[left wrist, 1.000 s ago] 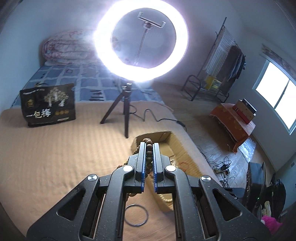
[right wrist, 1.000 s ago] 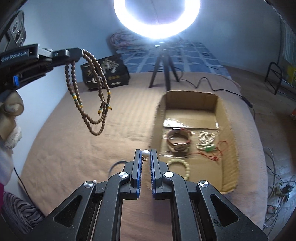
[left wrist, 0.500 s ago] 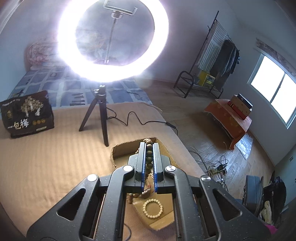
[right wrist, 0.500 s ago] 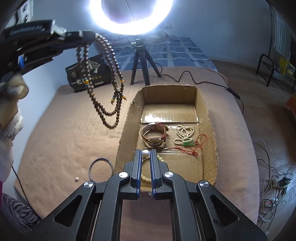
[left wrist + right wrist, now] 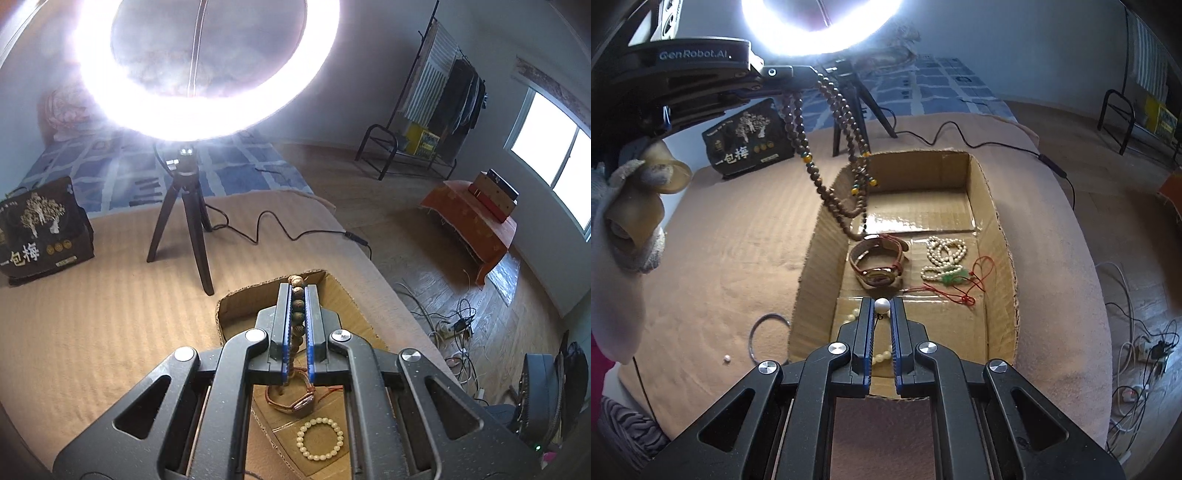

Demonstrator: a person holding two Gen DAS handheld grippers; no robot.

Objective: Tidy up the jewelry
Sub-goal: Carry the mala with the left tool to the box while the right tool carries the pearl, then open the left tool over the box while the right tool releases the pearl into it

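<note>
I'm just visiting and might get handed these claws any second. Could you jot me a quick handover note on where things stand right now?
Left claw: shut on the brown bead necklace, which dangles over the far-left part of the cardboard box.
Right claw: shut on a white pearl, above the box's near end.
Already in the box: watch, white bead strand, red cord with green charm, pale bead bracelet.
Left to do: release the necklace and pearl into the box, then collect the thin ring and small loose pearl lying on the bed.
</note>
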